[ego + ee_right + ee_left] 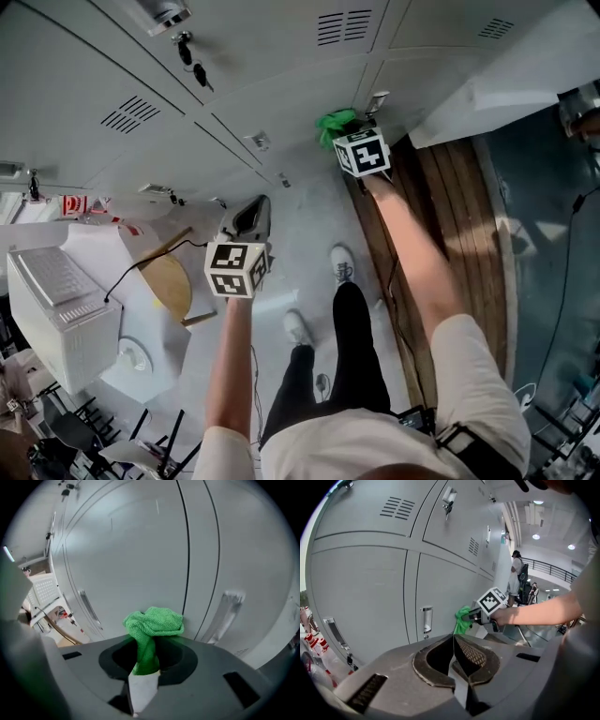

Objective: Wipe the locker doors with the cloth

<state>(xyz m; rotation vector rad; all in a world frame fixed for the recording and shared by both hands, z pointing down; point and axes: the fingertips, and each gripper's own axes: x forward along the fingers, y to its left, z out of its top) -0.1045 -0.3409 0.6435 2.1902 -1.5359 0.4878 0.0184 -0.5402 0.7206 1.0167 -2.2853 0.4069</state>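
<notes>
the right hand-held gripper (145,670) is clamped on the green cloth (154,623), whose bunched end sits at the face of a lower locker door (126,559), just beside the seam to the neighbouring door (262,573) and left of that door's handle (227,613) — whether it truly presses on the metal i cannot tell. the left hand-held gripper (453,654) is held back from the lockers, jaws together on nothing. the grey panels show no streak or damp patch, so what is already wiped cannot be read; i judge the wiping under way on this one door — the upper rows look left to do.
</notes>
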